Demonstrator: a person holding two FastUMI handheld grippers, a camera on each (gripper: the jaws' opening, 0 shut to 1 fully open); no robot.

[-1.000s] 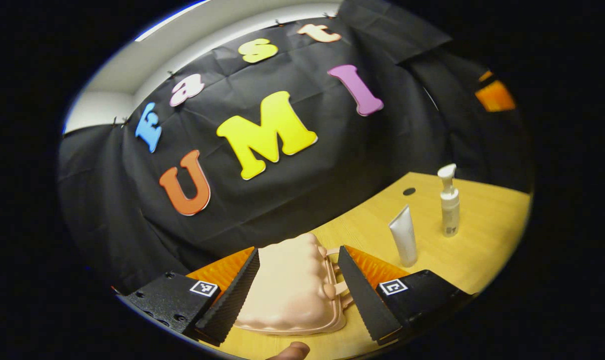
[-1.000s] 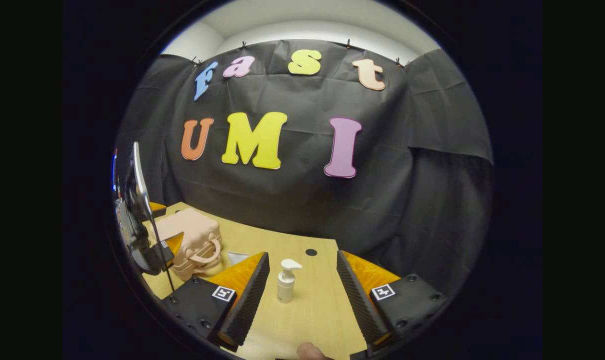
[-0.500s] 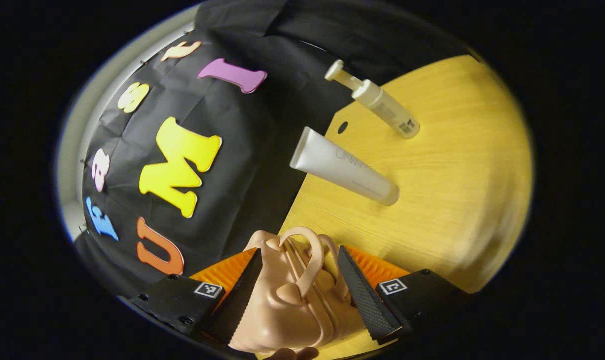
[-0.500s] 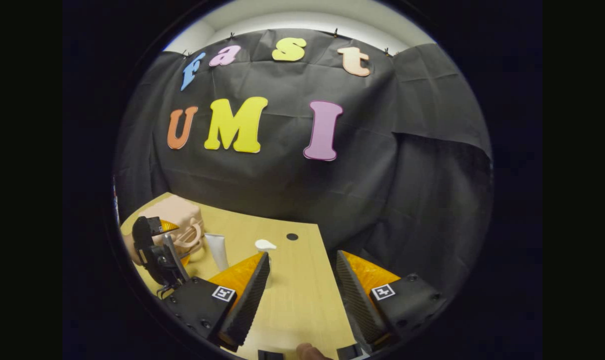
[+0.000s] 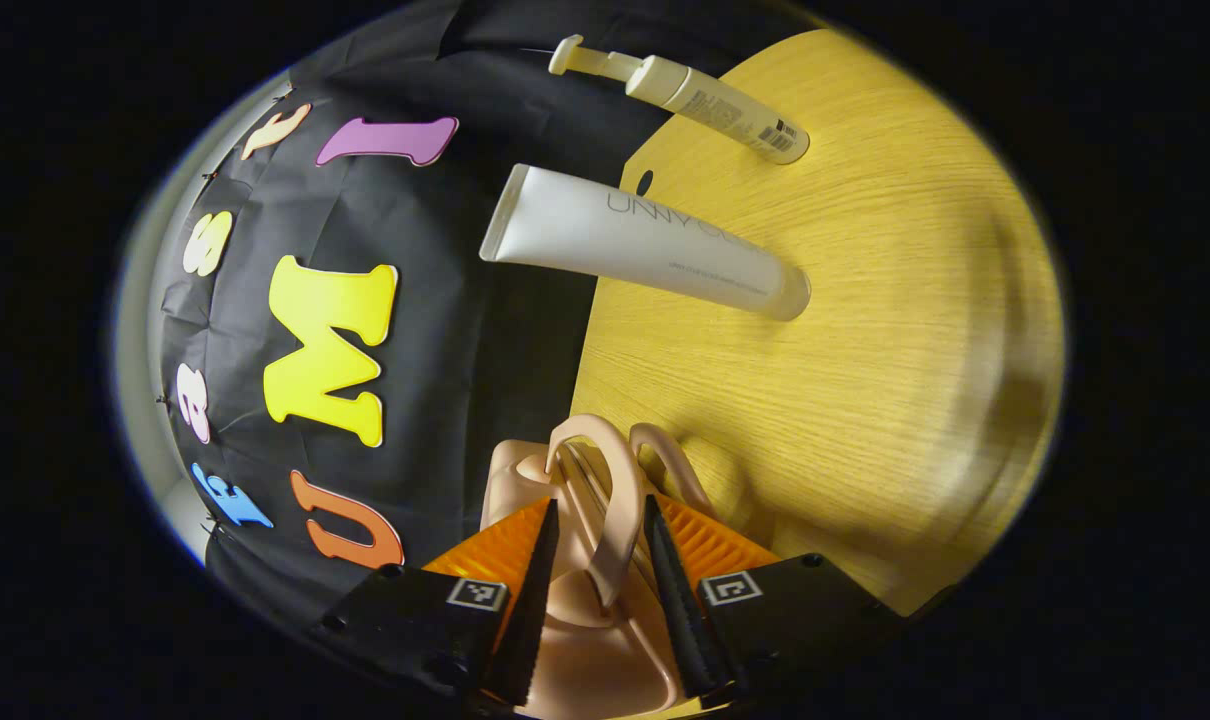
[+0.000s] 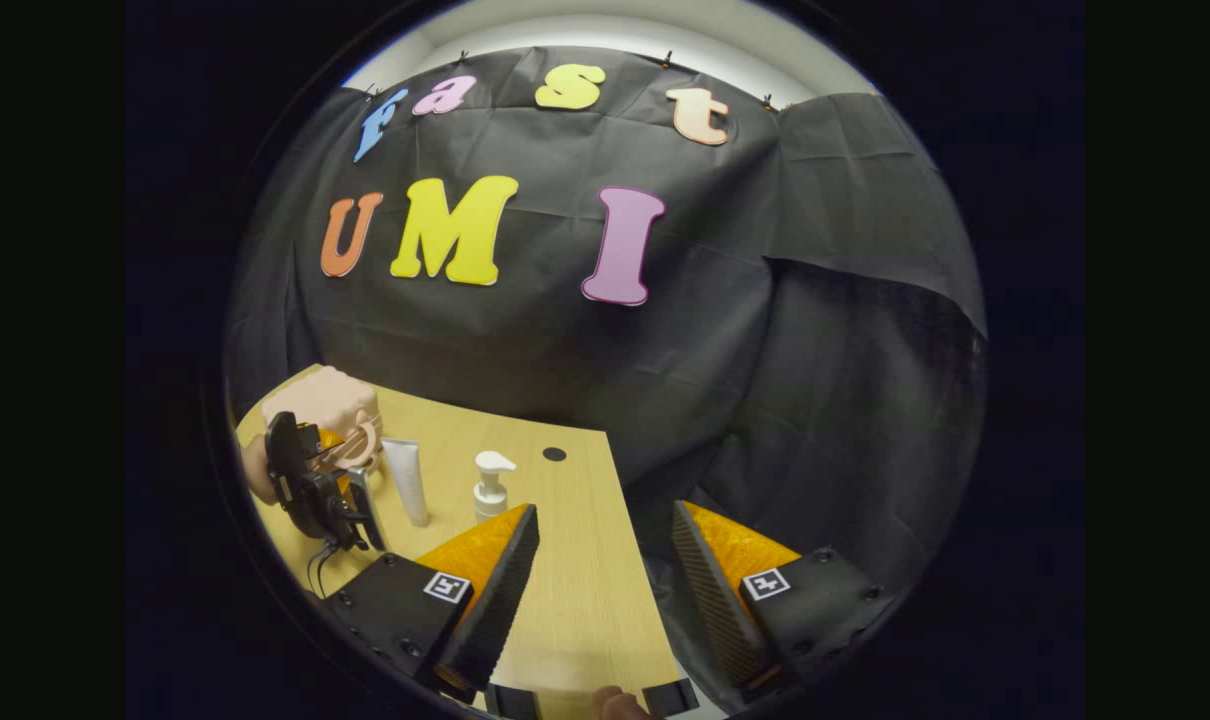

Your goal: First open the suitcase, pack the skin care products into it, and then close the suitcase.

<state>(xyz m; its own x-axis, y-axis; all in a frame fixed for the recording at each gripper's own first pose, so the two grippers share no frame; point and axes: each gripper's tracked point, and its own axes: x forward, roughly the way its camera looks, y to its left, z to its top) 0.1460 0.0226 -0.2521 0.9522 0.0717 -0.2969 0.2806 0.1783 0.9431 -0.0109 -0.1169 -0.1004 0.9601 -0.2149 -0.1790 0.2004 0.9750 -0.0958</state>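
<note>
A small pink suitcase stands closed on the wooden table. My left gripper is rolled on its side and shut on one of the two handle loops on the suitcase top. A white tube and a white pump bottle stand upright farther along the table. In the right gripper view the suitcase, the left gripper, the tube and the pump bottle line up at the left. My right gripper hangs open over the table's right edge, holding nothing.
A small round hole sits in the table near the back edge, behind the bottle. The black cloth wall closes the back and right side. A hand holds the left gripper beside the suitcase.
The left gripper rolled further and its fingers closed from a wide gap onto the suitcase handle. The right gripper drifted right, so the pump bottle left the space between its fingers.
</note>
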